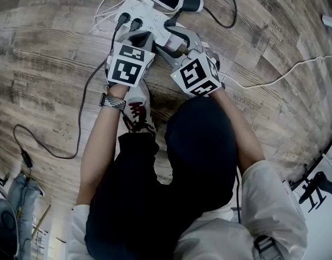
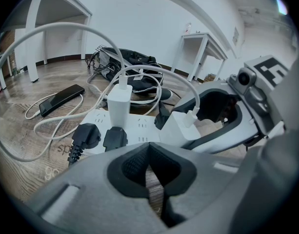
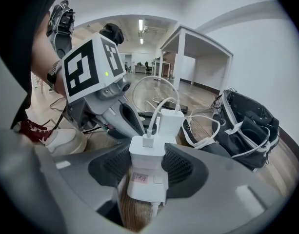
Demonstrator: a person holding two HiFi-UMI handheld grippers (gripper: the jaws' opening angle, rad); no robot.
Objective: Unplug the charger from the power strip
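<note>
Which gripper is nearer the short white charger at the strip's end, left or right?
Right. The right gripper has its jaws on both sides of the charger; the left gripper sits with jaws together just before the power strip, apart from it.

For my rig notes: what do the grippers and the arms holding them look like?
The left gripper and right gripper are grey shells with black ribbed fingers, each bearing a white cube of black square markers. Pale sleeves; a metal band on the left wrist.

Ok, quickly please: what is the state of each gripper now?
Left gripper: shut, holding nothing.
Right gripper: shut on the white charger.
</note>
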